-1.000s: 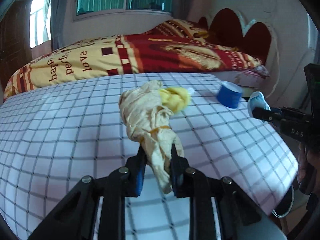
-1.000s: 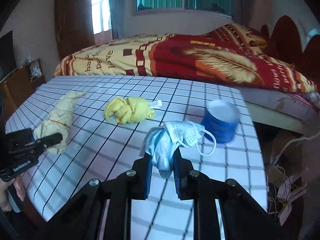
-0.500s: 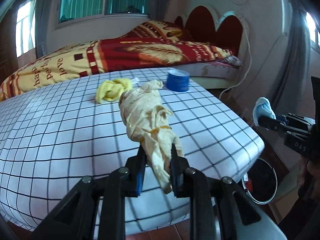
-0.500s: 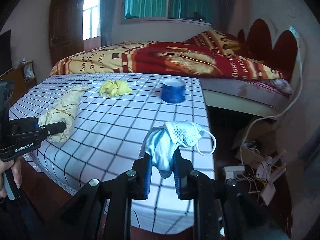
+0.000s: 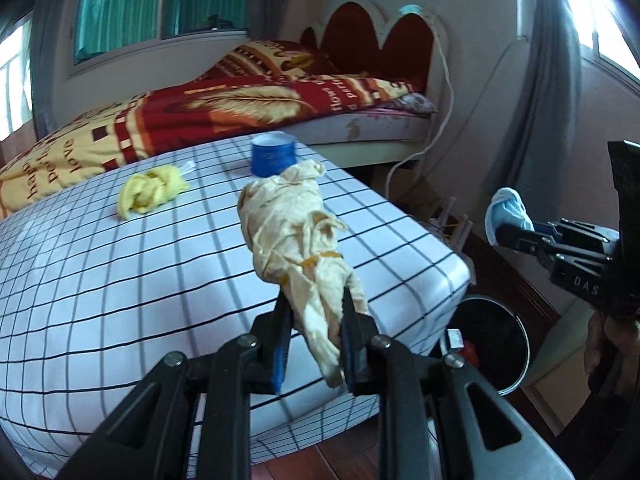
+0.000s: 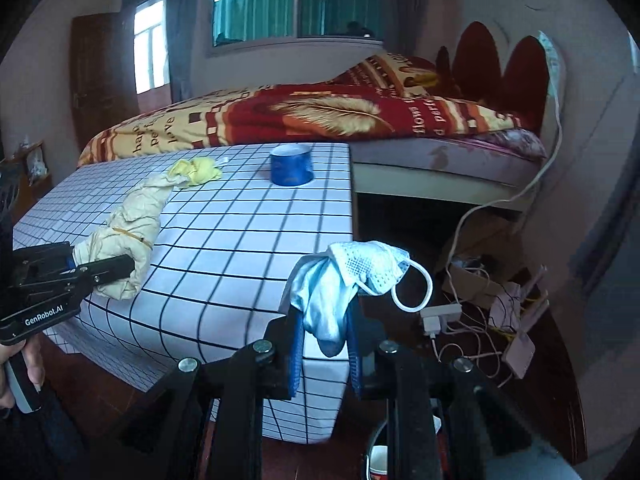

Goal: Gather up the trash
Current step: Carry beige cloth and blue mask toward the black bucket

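My left gripper [image 5: 314, 320] is shut on a crumpled beige bag tied with a rubber band [image 5: 294, 232], held above the table's near edge; it also shows in the right wrist view [image 6: 128, 232]. My right gripper [image 6: 324, 332] is shut on a crumpled blue and white face mask [image 6: 352, 276], held off the table's right corner; the mask also shows in the left wrist view [image 5: 508, 212]. A black trash bin [image 5: 492, 344] stands on the floor below the table corner, with something red inside. A yellow crumpled wad [image 5: 150, 192] and a blue cup [image 5: 273, 157] lie on the table.
The table has a white checked cloth [image 5: 120, 280]. A bed with a red and yellow blanket [image 6: 320, 120] stands behind it. Cables, a power strip and cardboard [image 6: 472, 300] clutter the floor to the right. The bin's rim shows under my right gripper [image 6: 380, 460].
Both grippers have pulled back from over the table toward its right corner, carrying the bag and the mask. The trash bin has come into view.
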A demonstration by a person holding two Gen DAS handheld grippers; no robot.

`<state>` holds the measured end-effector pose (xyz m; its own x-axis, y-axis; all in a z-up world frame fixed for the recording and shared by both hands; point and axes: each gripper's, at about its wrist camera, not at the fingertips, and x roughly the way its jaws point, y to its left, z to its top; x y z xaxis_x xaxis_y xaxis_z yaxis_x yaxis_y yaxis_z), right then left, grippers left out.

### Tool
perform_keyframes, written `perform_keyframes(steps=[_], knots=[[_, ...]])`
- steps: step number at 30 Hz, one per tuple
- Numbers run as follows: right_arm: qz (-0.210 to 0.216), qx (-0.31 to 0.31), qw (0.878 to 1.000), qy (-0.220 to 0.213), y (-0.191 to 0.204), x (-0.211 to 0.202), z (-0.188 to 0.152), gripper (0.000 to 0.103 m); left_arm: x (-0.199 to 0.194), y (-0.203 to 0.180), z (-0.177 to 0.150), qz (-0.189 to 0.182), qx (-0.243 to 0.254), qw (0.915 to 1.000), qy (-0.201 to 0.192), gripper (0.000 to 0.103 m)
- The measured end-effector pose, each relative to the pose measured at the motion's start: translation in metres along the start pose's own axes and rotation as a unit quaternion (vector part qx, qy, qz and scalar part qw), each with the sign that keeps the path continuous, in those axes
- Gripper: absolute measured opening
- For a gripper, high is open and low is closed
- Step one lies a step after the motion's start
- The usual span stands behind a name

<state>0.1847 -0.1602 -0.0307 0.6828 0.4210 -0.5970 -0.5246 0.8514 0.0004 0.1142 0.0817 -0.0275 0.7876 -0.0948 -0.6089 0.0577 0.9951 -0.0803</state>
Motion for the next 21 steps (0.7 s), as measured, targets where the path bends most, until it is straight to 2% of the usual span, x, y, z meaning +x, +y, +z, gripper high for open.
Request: perform_keyframes(steps=[21], knots=[[-0.064,0.051,0.997,0.011,-0.073,-0.037,-0.045,0.02,0.022,-0.082,0.001,-0.059,0.065,0.996,0.013,0.023]])
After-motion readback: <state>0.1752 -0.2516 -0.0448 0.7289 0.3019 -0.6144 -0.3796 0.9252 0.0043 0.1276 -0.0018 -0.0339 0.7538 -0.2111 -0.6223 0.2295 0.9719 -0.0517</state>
